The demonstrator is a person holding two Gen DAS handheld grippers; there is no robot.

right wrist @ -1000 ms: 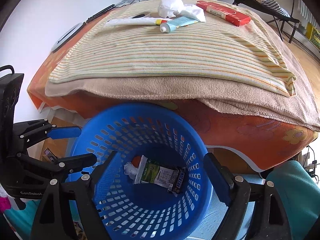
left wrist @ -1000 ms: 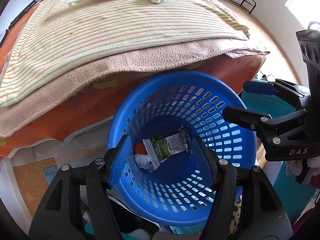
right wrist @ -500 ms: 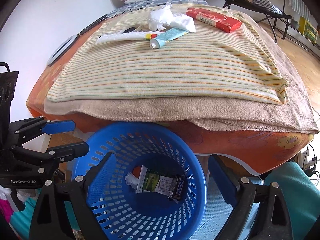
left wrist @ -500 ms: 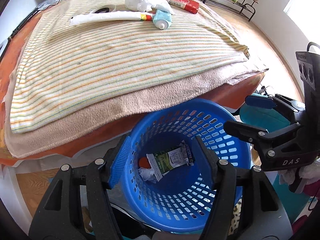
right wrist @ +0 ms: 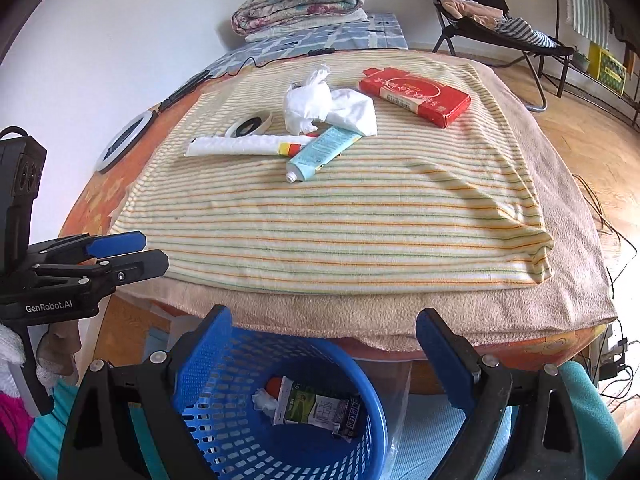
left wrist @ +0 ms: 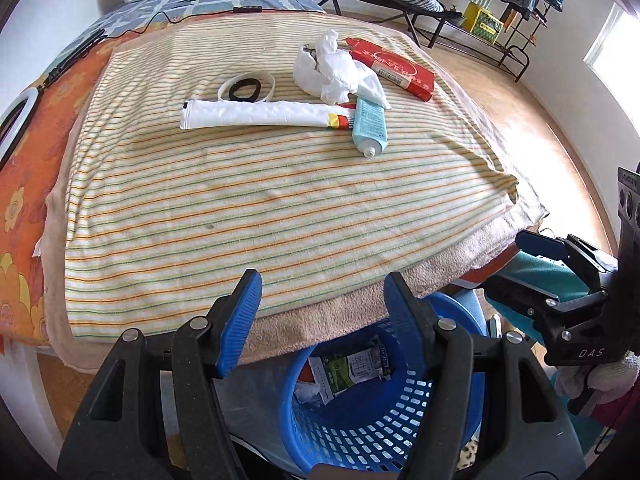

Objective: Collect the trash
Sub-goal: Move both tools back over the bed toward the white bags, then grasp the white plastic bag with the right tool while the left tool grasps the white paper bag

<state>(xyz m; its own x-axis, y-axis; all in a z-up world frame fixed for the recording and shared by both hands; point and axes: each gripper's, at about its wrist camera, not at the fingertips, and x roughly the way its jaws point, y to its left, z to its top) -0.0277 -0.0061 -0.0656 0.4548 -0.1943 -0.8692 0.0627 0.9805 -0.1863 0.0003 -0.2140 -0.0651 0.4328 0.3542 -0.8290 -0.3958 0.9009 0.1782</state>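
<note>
Left gripper point(left wrist: 320, 312): jaws held wide apart, nothing between them. Right gripper point(right wrist: 324, 344): jaws likewise spread, empty. Both are poised at the near edge of the bed, presumably so that either can be sent forward for the next piece.

Blue basket point(right wrist: 224, 364) is set on the floor directly below and between both pairs of jaws, tucked against the bed edge; judged a short drop point for whatever is lifted. A green wrapper point(right wrist: 316, 408) and a white scrap are already seen inside.

Remaining trash lies well ahead of the jaws on the striped towel point(left wrist: 248, 208), clustered: crumpled tissue point(left wrist: 336, 68), white tube point(left wrist: 260, 114) and pale blue tube point(left wrist: 370, 126) beneath the tissue's edge, red box point(left wrist: 390, 68) beyond. A ring of tape point(left wrist: 246, 88) sits just behind the white tube.
</note>
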